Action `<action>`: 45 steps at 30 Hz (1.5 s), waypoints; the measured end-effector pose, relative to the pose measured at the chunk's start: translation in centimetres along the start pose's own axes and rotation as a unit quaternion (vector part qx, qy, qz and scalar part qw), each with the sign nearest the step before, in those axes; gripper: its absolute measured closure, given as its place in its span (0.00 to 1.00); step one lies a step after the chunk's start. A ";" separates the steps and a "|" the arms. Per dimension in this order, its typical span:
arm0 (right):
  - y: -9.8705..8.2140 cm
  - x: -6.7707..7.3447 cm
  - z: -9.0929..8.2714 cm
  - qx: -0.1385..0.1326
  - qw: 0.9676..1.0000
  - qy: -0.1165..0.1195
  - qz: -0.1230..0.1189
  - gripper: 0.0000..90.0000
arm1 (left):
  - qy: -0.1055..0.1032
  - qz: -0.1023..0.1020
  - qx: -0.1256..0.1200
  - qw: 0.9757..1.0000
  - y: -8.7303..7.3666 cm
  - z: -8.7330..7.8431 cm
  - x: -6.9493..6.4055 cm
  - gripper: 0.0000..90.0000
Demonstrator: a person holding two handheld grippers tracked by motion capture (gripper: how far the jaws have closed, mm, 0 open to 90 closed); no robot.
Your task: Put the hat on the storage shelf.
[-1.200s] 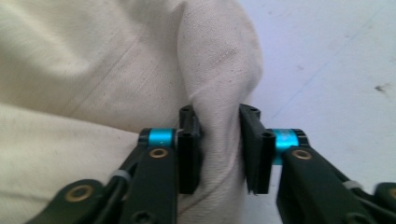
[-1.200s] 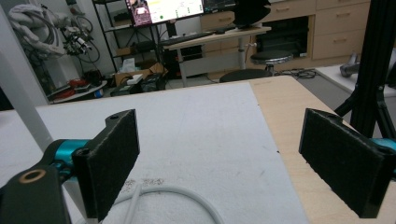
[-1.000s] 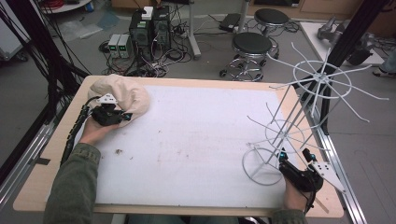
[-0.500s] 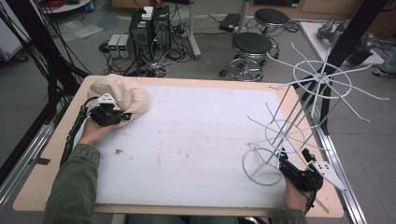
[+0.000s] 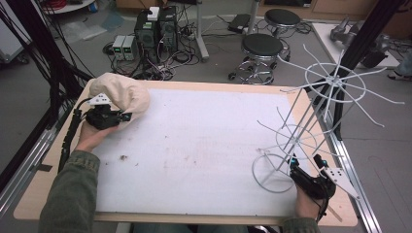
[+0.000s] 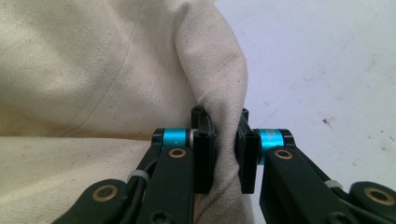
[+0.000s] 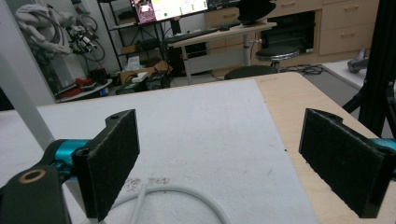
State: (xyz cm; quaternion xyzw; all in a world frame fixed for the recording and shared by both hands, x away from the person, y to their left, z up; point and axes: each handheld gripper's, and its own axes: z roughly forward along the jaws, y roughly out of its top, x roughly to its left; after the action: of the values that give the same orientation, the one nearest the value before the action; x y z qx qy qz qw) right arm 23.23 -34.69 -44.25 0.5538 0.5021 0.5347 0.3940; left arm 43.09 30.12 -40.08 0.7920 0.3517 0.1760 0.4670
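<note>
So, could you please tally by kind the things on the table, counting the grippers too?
Cream cloth bag: 1
White wire rack: 1
Grippers: 2, the left gripper shut on the bag, the right gripper open by the rack's base ring
Total: 4

The high view looks forward and down from above the person's side onto the whole table [image 5: 194, 145]. The left gripper view sits very close, facing along its jaws into cream cloth [image 6: 93, 70]. The right gripper view looks low across the table's white mat [image 7: 210, 126] toward the room. All 3 views share that mat.
</note>
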 end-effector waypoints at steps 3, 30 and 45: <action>0.0 0.0 0.0 0.000 1.000 0.000 -0.002 0.13 | 0.002 0.003 -0.005 1.000 0.4 -0.7 -0.4 0.90; 0.0 0.2 0.2 0.001 1.000 0.008 0.002 0.13 | -0.039 0.020 -0.140 0.989 4.4 -8.6 -3.8 0.90; 0.0 0.2 0.2 -0.001 1.000 0.011 0.004 0.13 | -0.150 0.067 -0.235 0.958 8.1 -10.8 -8.8 0.89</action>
State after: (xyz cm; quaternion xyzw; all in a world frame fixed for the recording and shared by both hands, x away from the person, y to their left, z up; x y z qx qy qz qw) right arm 23.45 -34.46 -44.19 0.5493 0.5039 0.5429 0.3868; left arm 33.65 27.87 -27.24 0.6986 0.1728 0.1640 0.6747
